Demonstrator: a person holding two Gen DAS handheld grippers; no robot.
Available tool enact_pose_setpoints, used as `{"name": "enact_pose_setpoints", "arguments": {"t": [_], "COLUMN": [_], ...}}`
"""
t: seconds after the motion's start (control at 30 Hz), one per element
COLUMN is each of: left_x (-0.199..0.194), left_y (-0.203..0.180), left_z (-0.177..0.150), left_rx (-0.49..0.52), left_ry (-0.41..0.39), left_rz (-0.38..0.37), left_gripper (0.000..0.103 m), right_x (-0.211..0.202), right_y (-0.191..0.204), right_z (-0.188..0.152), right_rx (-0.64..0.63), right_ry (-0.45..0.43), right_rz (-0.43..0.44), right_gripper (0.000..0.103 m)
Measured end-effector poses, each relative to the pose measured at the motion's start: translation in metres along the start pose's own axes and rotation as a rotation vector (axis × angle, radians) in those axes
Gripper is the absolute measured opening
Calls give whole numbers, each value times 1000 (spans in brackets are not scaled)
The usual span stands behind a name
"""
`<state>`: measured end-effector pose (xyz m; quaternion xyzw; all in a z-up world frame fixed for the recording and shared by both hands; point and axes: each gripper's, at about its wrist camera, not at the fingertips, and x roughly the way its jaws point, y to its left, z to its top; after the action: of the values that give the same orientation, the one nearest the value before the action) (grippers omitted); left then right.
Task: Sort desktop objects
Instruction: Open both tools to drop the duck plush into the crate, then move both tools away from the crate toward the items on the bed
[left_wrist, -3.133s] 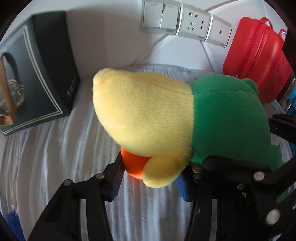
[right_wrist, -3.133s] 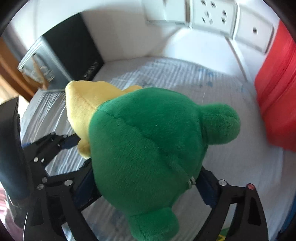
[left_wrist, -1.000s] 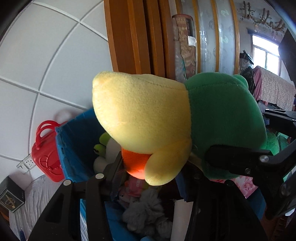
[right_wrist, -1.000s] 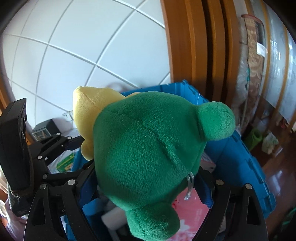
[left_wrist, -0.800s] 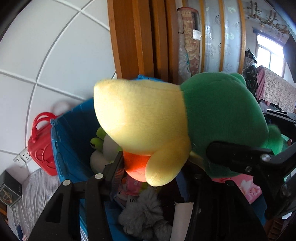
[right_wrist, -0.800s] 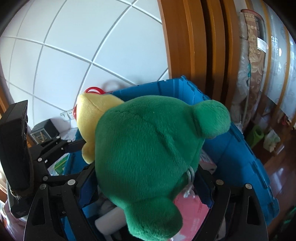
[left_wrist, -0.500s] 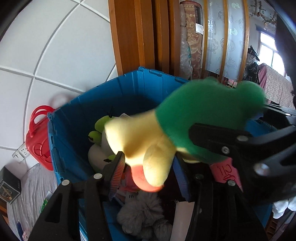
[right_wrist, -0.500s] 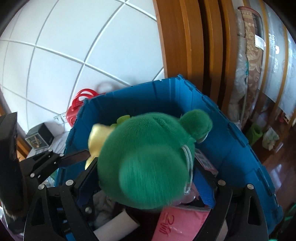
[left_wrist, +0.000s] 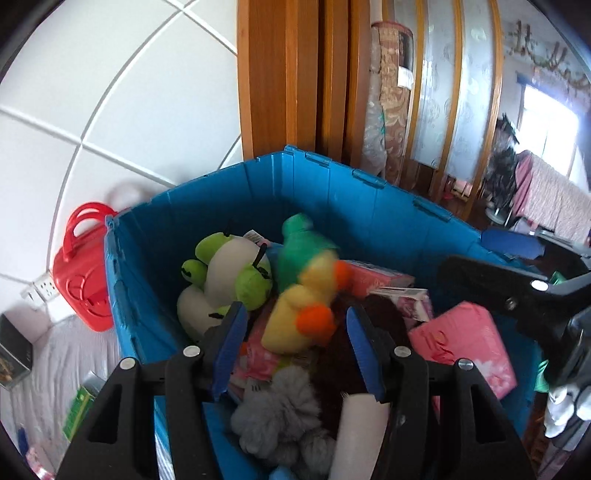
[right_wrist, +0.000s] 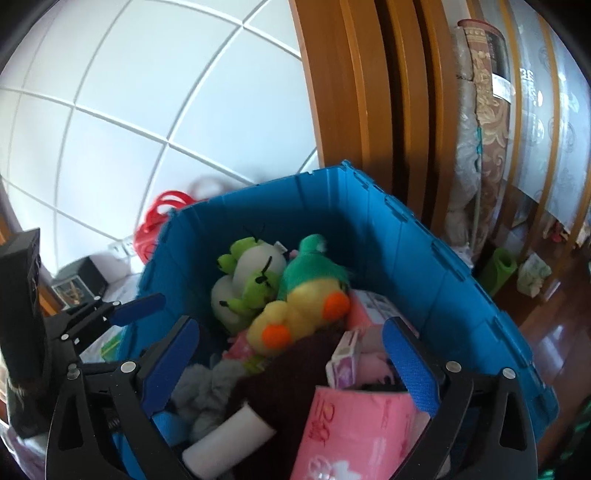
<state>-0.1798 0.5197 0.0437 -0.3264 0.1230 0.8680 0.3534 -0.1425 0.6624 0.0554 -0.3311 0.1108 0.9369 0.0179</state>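
A plush duck (left_wrist: 291, 314) with a green head, yellow body and orange feet lies inside the blue bin (left_wrist: 332, 170), on top of the other things there. It is blurred by motion. My left gripper (left_wrist: 295, 321) hangs open above it, and its blue pads touch nothing. In the right wrist view the duck (right_wrist: 295, 299) lies beyond my right gripper (right_wrist: 290, 332), whose jaws are opening wide with nothing between them. The bin's rim (right_wrist: 332, 173) stands just ahead. The left gripper's fingers (right_wrist: 140, 301) show at the left.
The bin also holds a green-and-white frog plush (left_wrist: 225, 273), pink packs (left_wrist: 461, 339), a grey fluffy toy (left_wrist: 277, 410) and dark brown cloth (right_wrist: 295, 369). A red bag (left_wrist: 81, 266) stands left of the bin on the white-covered table (left_wrist: 44, 369). A wooden door frame (left_wrist: 280, 74) rises behind.
Both grippers held the plush duck over the bin. Their jaws have opened and the duck has dropped into the bin among the other toys.
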Motion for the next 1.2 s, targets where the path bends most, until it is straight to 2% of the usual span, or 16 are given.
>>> {"name": "enact_pose_setpoints", "arguments": {"t": [0.13,0.2,0.27,0.47,0.63,0.93,1.2], "left_x": [-26,-41,-60,-113,-146,-198,-248], "left_y": [0,0,3,23,51,111,205], "left_z": [-16,-25,-36,-67,-99,-161,-236], "left_rx": [-8,-12,-31,-88,-166,-272,-407], "left_ry": [-46,-74,-111,-208,-241,-238,-224], "left_rz": [26,42,53,128,224,391,559], "left_gripper": [56,63,76,78,79,79,79], "right_x": [-24,-34,-41,-50,-59,-62,-56], "right_y": [-2,0,3,20,46,123,220], "right_z": [-12,-20,-29,-58,-72,-82,-97], "right_rx": [-2,-8,-11,-6,-30,-106,-201], "right_ry": [-33,-44,-49,-36,-51,-74,-84], "right_rz": [-10,1,18,87,135,293,412], "right_gripper": [102,102,102,103,103,103,103]}}
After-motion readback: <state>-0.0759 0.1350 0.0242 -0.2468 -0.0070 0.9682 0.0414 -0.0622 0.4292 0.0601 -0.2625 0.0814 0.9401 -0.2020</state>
